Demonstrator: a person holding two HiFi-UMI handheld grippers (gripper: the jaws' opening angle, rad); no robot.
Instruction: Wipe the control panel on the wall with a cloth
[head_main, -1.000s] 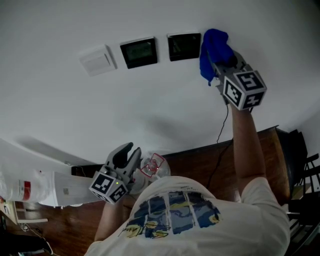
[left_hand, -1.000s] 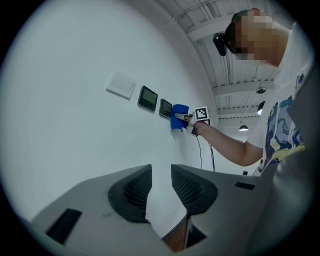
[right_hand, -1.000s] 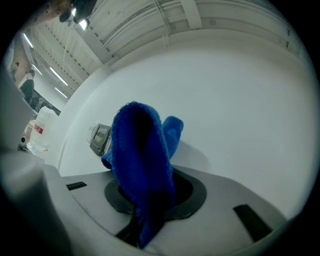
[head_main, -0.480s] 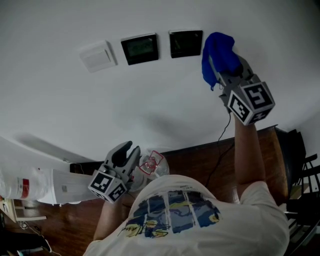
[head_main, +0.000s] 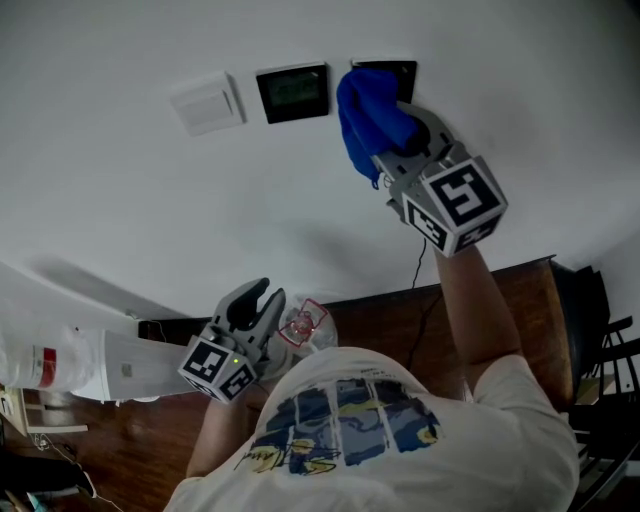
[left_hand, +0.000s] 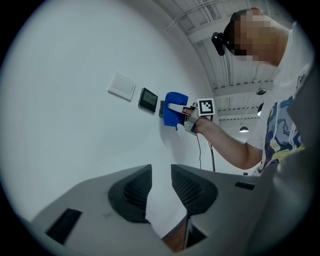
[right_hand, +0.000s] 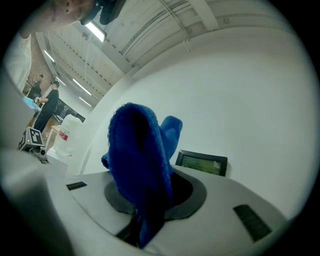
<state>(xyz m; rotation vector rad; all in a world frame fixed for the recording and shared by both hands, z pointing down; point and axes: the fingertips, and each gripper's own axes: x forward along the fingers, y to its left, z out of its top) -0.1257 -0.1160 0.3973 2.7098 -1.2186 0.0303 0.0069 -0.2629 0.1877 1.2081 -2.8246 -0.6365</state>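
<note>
Right gripper (head_main: 398, 128): jaws pinched on the cloth's bunched middle; that looks like the grip to use.
Cloth (head_main: 362, 115): probably soft, light and limp; its loose folds flop over the jaws, against the wall over the right panel (head_main: 400, 68).
Right panel: hard, likely a delicate screen, so press lightly.
Left panel (head_main: 293, 92): just beside it, uncovered.
Left gripper (head_main: 252, 303): low, well apart from both panels, jaws slightly parted, nothing between them.

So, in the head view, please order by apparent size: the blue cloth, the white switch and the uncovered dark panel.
1. blue cloth, though it is nearer the camera.
2. white switch and dark panel: about alike, so no ranking.
</note>
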